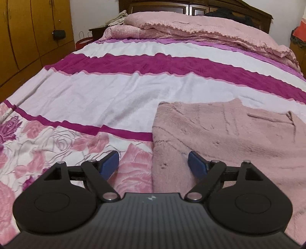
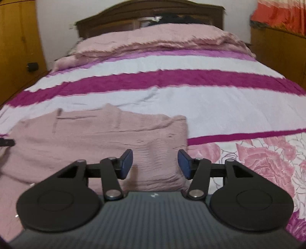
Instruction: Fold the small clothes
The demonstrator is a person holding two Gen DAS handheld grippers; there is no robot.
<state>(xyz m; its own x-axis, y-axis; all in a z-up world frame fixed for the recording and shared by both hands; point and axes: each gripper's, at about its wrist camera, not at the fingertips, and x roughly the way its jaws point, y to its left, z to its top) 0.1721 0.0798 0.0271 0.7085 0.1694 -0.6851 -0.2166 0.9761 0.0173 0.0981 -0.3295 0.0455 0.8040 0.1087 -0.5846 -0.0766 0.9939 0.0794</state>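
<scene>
Item: pink fleece garment (image 1: 229, 138) (image 2: 99, 145), lying flat on the bedspread (image 1: 114, 95) (image 2: 210, 107) at the near end of the bed, partly folded, its far edge showing a collar bump and a dark seam line.

Left gripper (image 1: 154, 164): hanging released, blue pads (image 1: 110, 162) spread wide, straddling the garment's straight left edge; one pad is sitting over floral print, the other over fleece. Nothing is being held.

Right gripper (image 2: 155, 163): also hanging open, gripping nothing, hovering over the garment's right-hand portion, just inside its right edge.

Open room: the white and magenta stripes are stretching bare beyond the garment, as far as the folded pink blanket (image 1: 200, 26) (image 2: 153, 38) lying by the headboard (image 2: 149, 11).

Wooden wardrobe (image 1: 28, 38) is bordering the left side.
</scene>
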